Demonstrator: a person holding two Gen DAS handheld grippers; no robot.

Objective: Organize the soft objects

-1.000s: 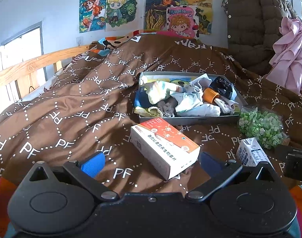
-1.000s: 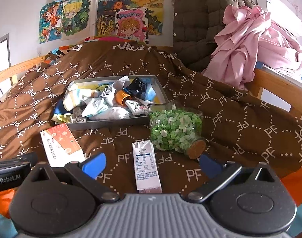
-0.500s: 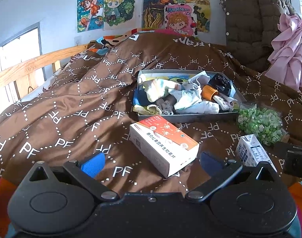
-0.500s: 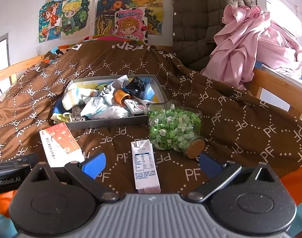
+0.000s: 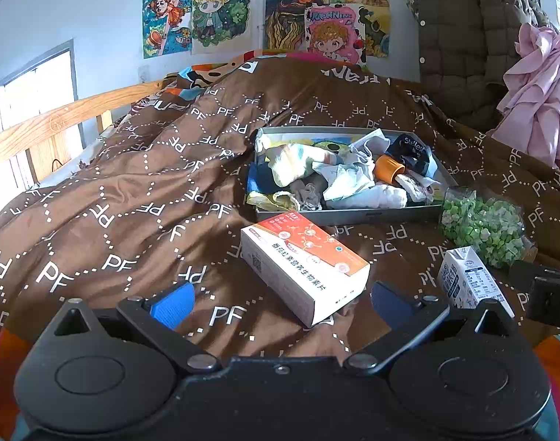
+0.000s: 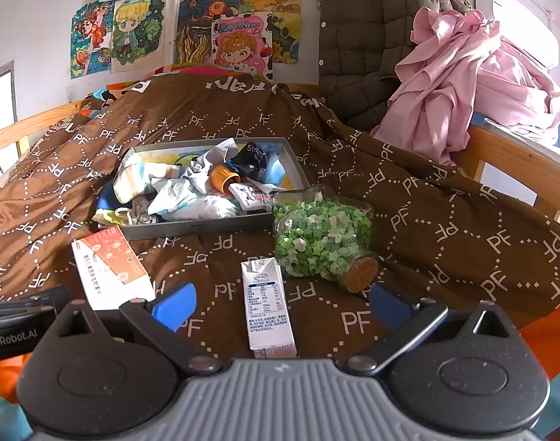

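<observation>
A brown quilt [image 6: 408, 191] with white dotted diamonds and "PF" letters carries a grey tray [image 6: 206, 226], beside it a jar of green-and-white bits [image 6: 320, 239].

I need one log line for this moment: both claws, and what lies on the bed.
left claw: open, empty | right claw: open, empty | tray: full of cloths | bed: box, carton, jar

Right gripper [image 6: 280, 301]: jaws spread wide, blue fingertips [image 6: 175, 303] empty, hovered over brown quilt [image 6: 445, 220].
Milk carton [image 6: 267, 308]: lay flat between the fingers.
Jar of green stars [image 6: 322, 237]: lay tipped, ahead of right finger, cork toward it.
Medicine box [image 6: 109, 266]: just beyond left finger.
Grey tray [image 6: 206, 226]: farther ahead, heaped with soft clothes [image 6: 191, 191].
</observation>
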